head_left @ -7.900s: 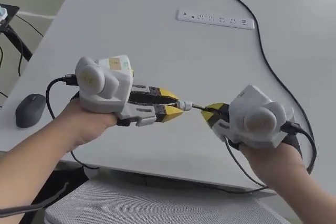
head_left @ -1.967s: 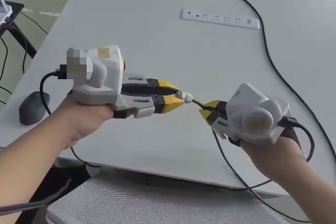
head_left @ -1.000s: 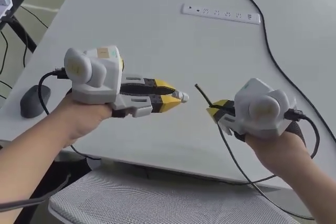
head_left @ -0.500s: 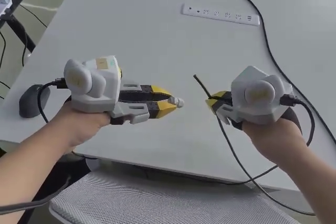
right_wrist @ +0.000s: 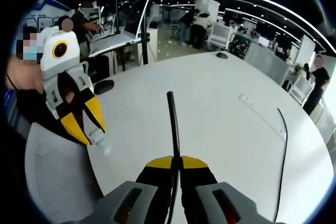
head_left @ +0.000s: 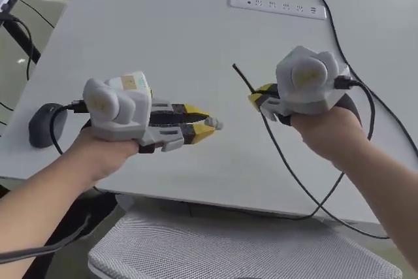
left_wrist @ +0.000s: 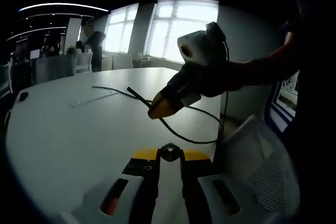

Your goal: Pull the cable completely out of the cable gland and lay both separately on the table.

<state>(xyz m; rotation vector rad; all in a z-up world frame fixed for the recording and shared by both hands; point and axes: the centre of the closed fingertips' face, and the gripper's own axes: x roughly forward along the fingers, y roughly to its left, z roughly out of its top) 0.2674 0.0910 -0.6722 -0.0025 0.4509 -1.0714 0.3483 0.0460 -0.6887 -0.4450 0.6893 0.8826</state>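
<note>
The thin black cable (head_left: 240, 78) is found fully clear of the small pale plastic cable gland (head_left: 213, 123). Both are held well apart above the pale grey desk (head_left: 163, 37). The gland is clamped at the jaw tips of the left gripper (head_left: 206, 125). The cable is pinched in the narrow jaws of the right gripper (head_left: 256, 98), its free end projecting. Extraction is judged complete; laying both separately on the desk is outstanding.
</note>
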